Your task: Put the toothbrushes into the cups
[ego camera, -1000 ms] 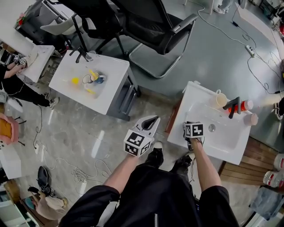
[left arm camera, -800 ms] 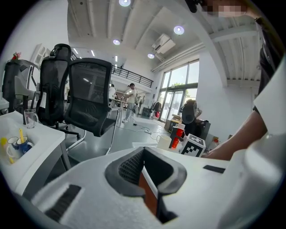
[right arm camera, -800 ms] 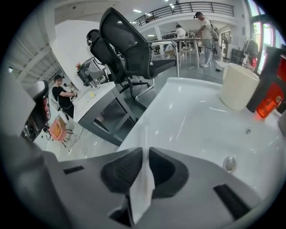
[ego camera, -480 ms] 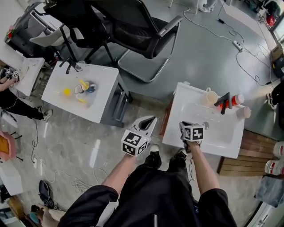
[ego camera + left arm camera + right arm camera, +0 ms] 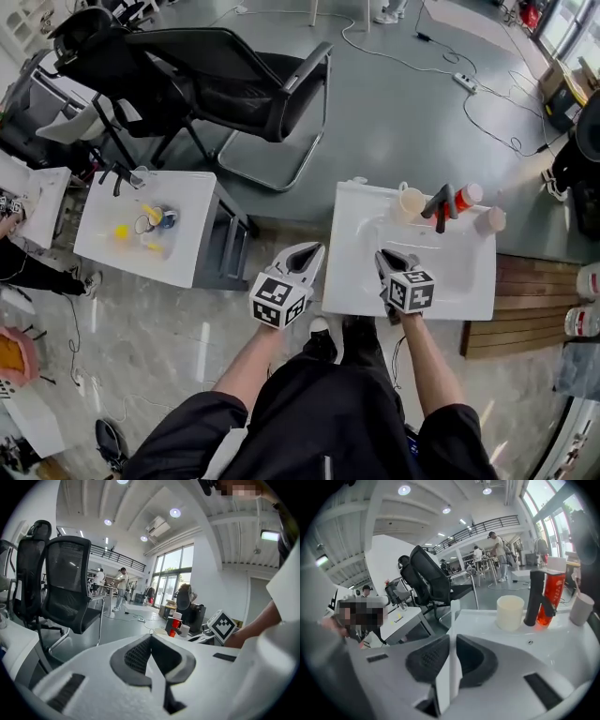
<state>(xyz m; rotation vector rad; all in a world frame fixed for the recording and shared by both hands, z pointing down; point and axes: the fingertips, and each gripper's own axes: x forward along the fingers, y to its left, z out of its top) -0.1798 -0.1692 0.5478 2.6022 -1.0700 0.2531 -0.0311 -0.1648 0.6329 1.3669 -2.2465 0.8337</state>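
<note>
A slim white toothbrush (image 5: 453, 613) stands upright between the pads of my right gripper (image 5: 452, 638), which is shut on it. That gripper (image 5: 382, 257) hovers over the near left part of the white sink (image 5: 469, 281). At the sink's far edge stand a cream cup (image 5: 411, 202) (image 5: 509, 612), a black tap (image 5: 441, 206) (image 5: 533, 597), a red bottle (image 5: 466, 197) and a pale pink cup (image 5: 489, 220) (image 5: 581, 609). My left gripper (image 5: 307, 253) (image 5: 151, 637) hangs beside the sink's left edge, shut with nothing in it.
A small white table (image 5: 192, 192) at the left carries cups and yellow items (image 5: 150, 223). A black office chair (image 5: 234, 66) stands behind both. Cables run over the grey floor, and a wooden platform (image 5: 534, 286) lies right of the sink.
My right gripper has come up from the sink basin with the white toothbrush in its jaws. The left gripper has drifted closer to the sink's left edge.
</note>
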